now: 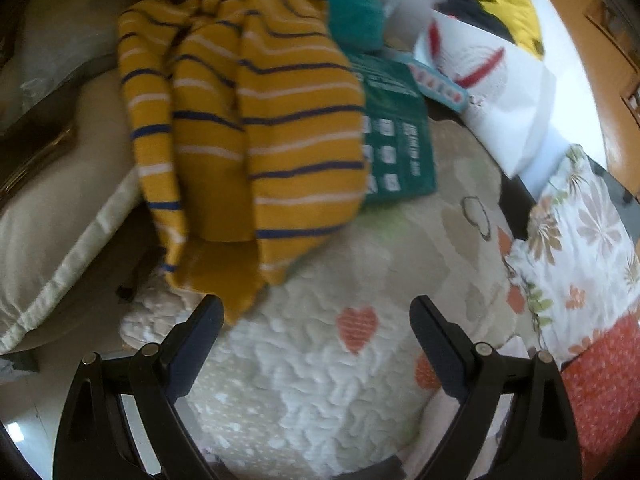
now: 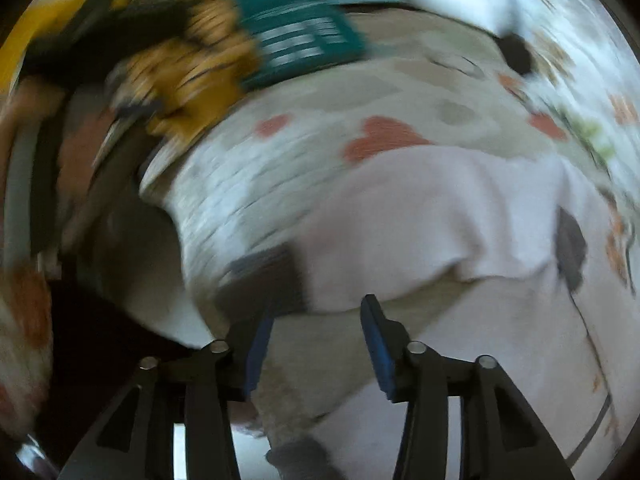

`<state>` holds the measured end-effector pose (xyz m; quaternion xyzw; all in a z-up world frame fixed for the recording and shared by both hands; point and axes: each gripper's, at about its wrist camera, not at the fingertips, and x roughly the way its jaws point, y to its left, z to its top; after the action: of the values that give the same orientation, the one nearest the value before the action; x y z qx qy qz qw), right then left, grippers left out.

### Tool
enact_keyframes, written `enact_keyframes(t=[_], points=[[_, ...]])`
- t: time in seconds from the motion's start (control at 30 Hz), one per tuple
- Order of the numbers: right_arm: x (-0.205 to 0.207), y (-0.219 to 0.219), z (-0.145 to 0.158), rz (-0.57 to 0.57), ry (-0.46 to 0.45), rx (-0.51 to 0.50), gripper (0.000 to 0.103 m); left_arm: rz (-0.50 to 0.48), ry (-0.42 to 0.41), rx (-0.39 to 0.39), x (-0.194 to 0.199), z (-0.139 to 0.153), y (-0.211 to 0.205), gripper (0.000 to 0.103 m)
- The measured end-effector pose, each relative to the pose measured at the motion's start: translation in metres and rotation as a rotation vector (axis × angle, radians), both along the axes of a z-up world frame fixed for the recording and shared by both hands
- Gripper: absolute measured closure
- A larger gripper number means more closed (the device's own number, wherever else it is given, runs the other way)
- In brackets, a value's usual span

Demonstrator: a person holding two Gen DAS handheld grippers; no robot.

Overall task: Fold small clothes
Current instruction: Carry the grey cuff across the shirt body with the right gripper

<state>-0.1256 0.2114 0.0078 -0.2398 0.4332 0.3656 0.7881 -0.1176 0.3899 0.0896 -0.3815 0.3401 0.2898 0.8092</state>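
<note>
A mustard-yellow garment with navy and white stripes point(image 1: 256, 128) lies bunched on the cream heart-patterned blanket point(image 1: 320, 380), just ahead and left of my open, empty left gripper point(image 1: 316, 312). It shows blurred in the right wrist view point(image 2: 192, 76) at upper left. A pale pink cloth with dark patches point(image 2: 460, 216) lies flat on the blanket point(image 2: 260, 184), directly ahead of my right gripper point(image 2: 316, 312), which is open and holds nothing. The right wrist view is motion-blurred.
A teal printed packet point(image 1: 396, 140) and a teal garment point(image 1: 352, 12) lie behind the striped one. A white bag with red marks point(image 1: 492, 92), a yellow item point(image 1: 508, 4), a floral pillow point(image 1: 580, 248) and a beige cushion point(image 1: 48, 232) surround the blanket.
</note>
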Motion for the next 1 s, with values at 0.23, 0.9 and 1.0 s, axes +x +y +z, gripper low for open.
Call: enact_keyframes(t=[0.23,0.9,1.0], points=[[-0.04,0.044,-0.033,0.166,-0.235,-0.152,0.039,0.018,-0.005,-0.028,-0.004,-0.005,0.005,0.009],[0.107,-0.197,0.16,-0.672,-0.061,0.538,0.09,-0.175,0.015,-0.012,0.055,-0.004,-0.066,0.009],[0.113,-0.269,0.16,-0.843,-0.083,0.511,0.09,-0.248,0.022,0.01,0.07,-0.002,-0.094,0.009]])
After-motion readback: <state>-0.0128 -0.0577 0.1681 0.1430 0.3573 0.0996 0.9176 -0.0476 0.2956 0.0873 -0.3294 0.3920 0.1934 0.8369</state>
